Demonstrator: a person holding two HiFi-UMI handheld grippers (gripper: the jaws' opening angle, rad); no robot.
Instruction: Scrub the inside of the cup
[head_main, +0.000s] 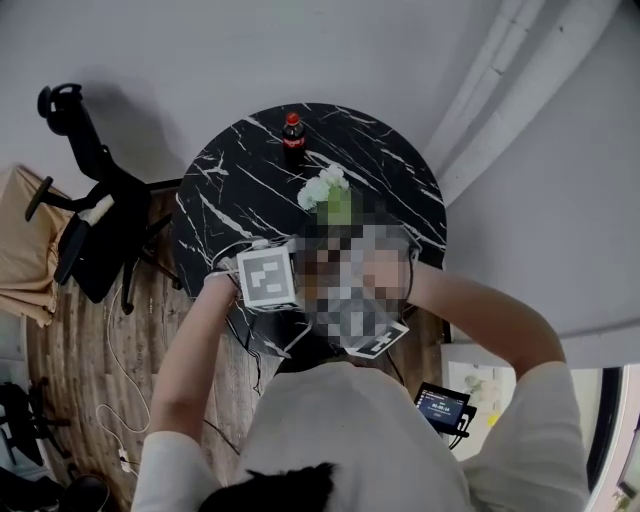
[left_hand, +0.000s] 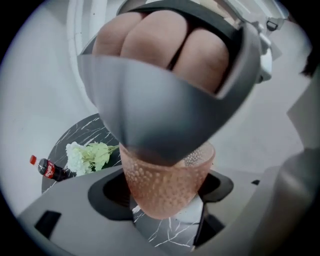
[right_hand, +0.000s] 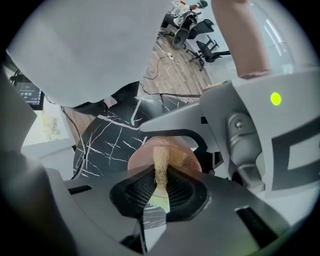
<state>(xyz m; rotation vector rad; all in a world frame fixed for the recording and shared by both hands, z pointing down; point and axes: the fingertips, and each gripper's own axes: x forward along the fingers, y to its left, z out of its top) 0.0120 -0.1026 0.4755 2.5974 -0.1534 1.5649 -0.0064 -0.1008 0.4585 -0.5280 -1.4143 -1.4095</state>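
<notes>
1. You hold two grippers, one in each hand, both raised over the near edge of the table (head_main: 400, 190).
2. Your left gripper (left_hand: 165, 195) is clamped on the one cup (left_hand: 167, 172), a pink glass with a bubbled texture. Its pads press on the cup's two sides, and the cup's base points back toward that gripper.
3. The cup is off the table, between the two grippers, with its mouth facing your right gripper.
4. Your right gripper (right_hand: 161, 189) has its jaws pinched together on one yellow sponge (right_hand: 160, 167). The free end of the sponge reaches into the cup's mouth.
5. There is one round table, black with white veins.
6. On its far side stands one cola bottle (head_main: 292, 135) with a red cap.
7. One bunch of white flowers (head_main: 325, 190) lies nearer you than the bottle.
8. One black office chair (head_main: 95, 215) stands left of the table on the wooden floor.
9. One small lit screen (head_main: 442, 405) sits low on your right.
</notes>
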